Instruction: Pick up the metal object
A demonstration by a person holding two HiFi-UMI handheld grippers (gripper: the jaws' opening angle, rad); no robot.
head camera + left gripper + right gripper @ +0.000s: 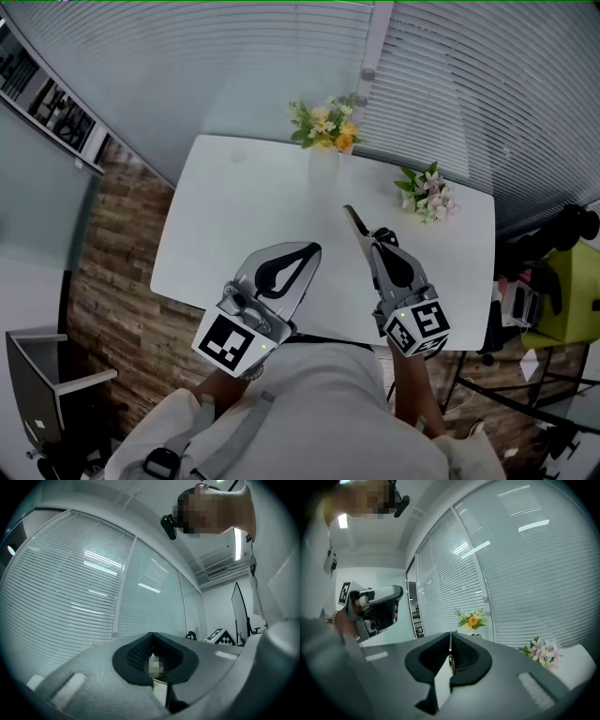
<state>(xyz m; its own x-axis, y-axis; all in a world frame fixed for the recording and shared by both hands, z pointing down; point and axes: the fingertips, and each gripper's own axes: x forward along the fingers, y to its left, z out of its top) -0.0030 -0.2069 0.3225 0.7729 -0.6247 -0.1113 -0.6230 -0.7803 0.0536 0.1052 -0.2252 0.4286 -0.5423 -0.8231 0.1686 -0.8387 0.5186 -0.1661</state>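
While the white counter (234, 216) fills the middle of the head view, nothing of the task lies on it any more: the metal object is up in the air above it. The left claw (312, 249) hangs over the counter's near edge at about 7 o'clock, its jaws together with nothing between them, as the left gripper view (151, 641) confirms. The right claw (375, 239) sits beside it at about 5 o'clock, jaws clamped on the metal object (356, 222), a thin flat strip whose free end juts toward 11 o'clock past the tips; in the right gripper view (450, 639) it shows edge-on as a bright sliver (450, 656) pinched in the seam. A yellow flower bunch (326, 124) stands at 12 o'clock on the far edge and a pink sprig (427, 195) at 2 o'clock. The pickup looks essentially made. The risk, as I judge it, is the grip: the pads hold only one end of a slick, thin piece, so a quick swing or roll could let it pivot or slide out and drop, or carry its tip into the flowers.
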